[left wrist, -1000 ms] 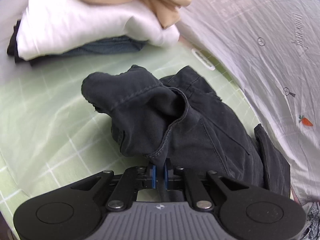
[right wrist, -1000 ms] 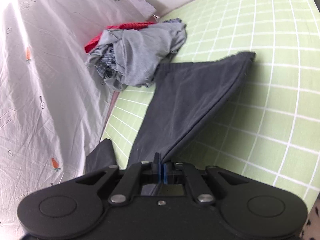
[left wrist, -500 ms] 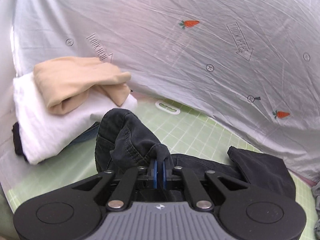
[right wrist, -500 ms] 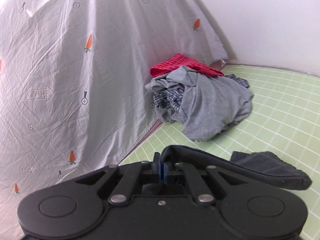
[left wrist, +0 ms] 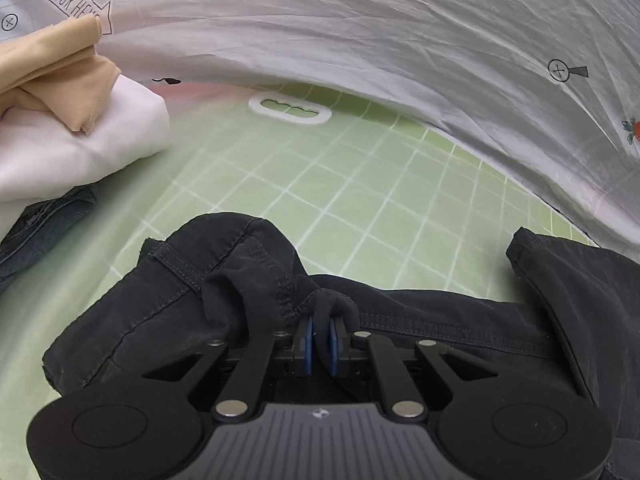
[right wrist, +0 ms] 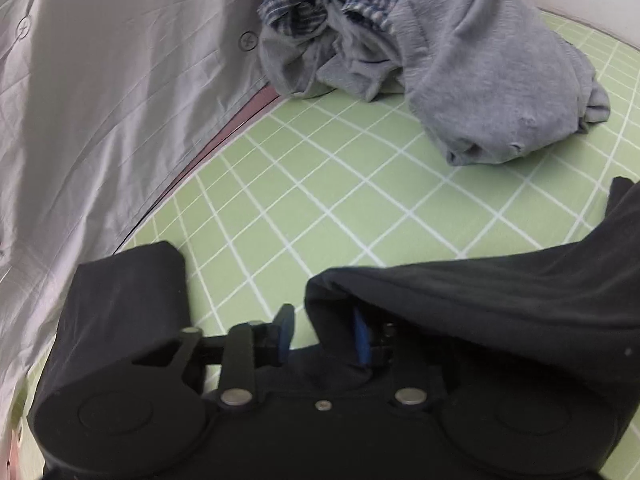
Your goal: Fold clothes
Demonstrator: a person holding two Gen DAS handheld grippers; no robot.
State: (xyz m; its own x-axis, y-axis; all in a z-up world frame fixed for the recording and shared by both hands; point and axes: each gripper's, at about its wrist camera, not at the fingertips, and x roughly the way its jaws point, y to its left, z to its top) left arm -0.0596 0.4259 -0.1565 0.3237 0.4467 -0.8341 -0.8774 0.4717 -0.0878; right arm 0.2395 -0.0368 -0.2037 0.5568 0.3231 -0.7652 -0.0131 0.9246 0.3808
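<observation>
The left tongs (left wrist: pixel 320 334) pinch a fold of the dark trousers (left wrist: pixel 168 304) lying on the green grid mat (left wrist: pixel 360 184). The right tongs (right wrist: pixel 322 330) have just been opening, trouser cloth (right wrist: pixel 480 300) draped over one pad. Beyond sit folded clothes (left wrist: pixel 72 148) and a grey heap (right wrist: pixel 480 72).

Work surface is a light green mat (left wrist: pixel 360 184) with a white grid printed on it, and it fills the ground ahead of both cameras. There's a white oval handle cutout (left wrist: pixel 289 109) in the mat's far edge, straight ahead of the left gripper's view. Behind that a wrinkly white sheet (left wrist: pixel 360 40) hangs as a backdrop, printed with little crossed circles, a carrot at the far right and a "LOOK HERE" arrow up at the left. In the right wrist view the same sheet (right wrist: pixel 120 100) runs along the left, and a thin pinkish strip (right wrist: pixel 244 114) shows where it meets the mat. Light is soft and even.
</observation>
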